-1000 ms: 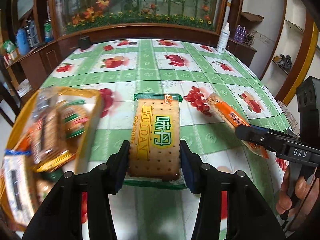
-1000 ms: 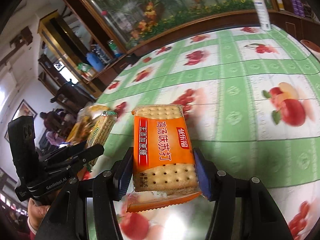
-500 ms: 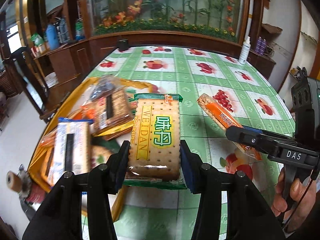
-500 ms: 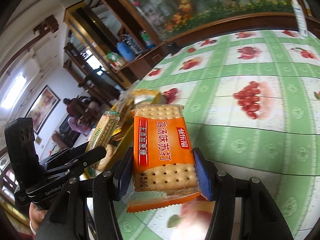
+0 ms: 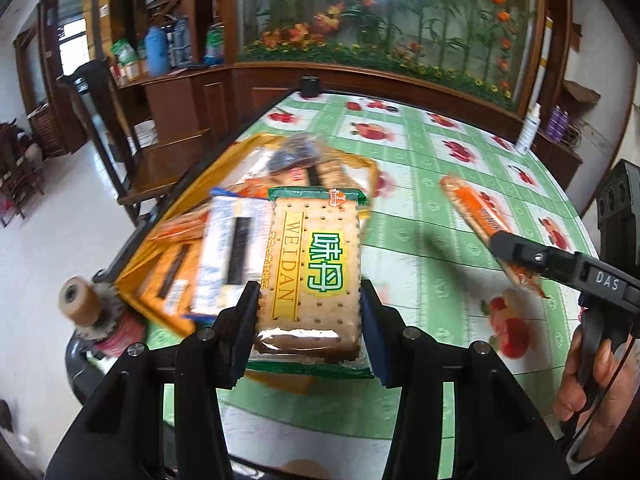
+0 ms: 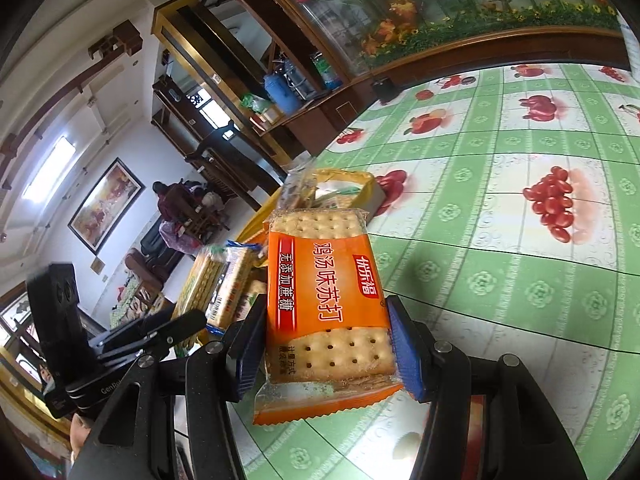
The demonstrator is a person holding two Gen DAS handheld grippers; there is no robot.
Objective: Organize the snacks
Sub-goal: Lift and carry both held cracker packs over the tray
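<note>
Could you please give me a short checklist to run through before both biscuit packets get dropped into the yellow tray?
1. Left gripper clamped on the green biscuit packet, pads on both long edges: ok.
2. Right gripper clamped on the orange cracker packet: ok.
3. Green packet over the yellow tray: it overlaps the tray's near right corner in the left wrist view, but height above it: cannot tell.
4. Orange packet over the tray: not ok, it hangs beside it over the fruit-print tablecloth.
5. Free room in the tray: not ok, snack packets crowd it.
6. Grippers apart from each other: ok.
</note>
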